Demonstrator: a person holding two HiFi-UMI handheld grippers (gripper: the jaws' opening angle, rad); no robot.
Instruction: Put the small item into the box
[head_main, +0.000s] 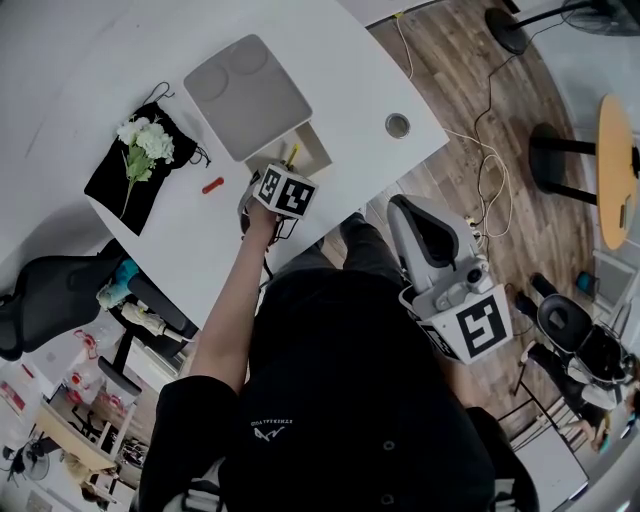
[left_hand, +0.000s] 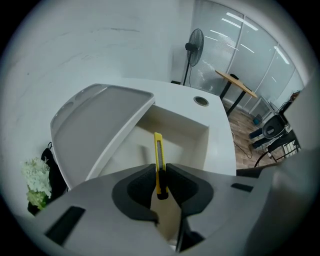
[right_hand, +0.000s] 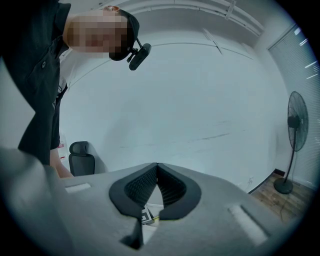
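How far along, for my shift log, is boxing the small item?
Done: the white rectangular box stands open, lid raised. In hand: the left gripper is shut on a yellow utility knife, aimed into the box. Left: releasing it inside. The right gripper is shut, empty.

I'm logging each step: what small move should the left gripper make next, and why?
Probably ease down and open: the left gripper is shut on the yellow utility knife, whose tip hangs over the open box.

yellow cutter, likely a knife | tip over open white box
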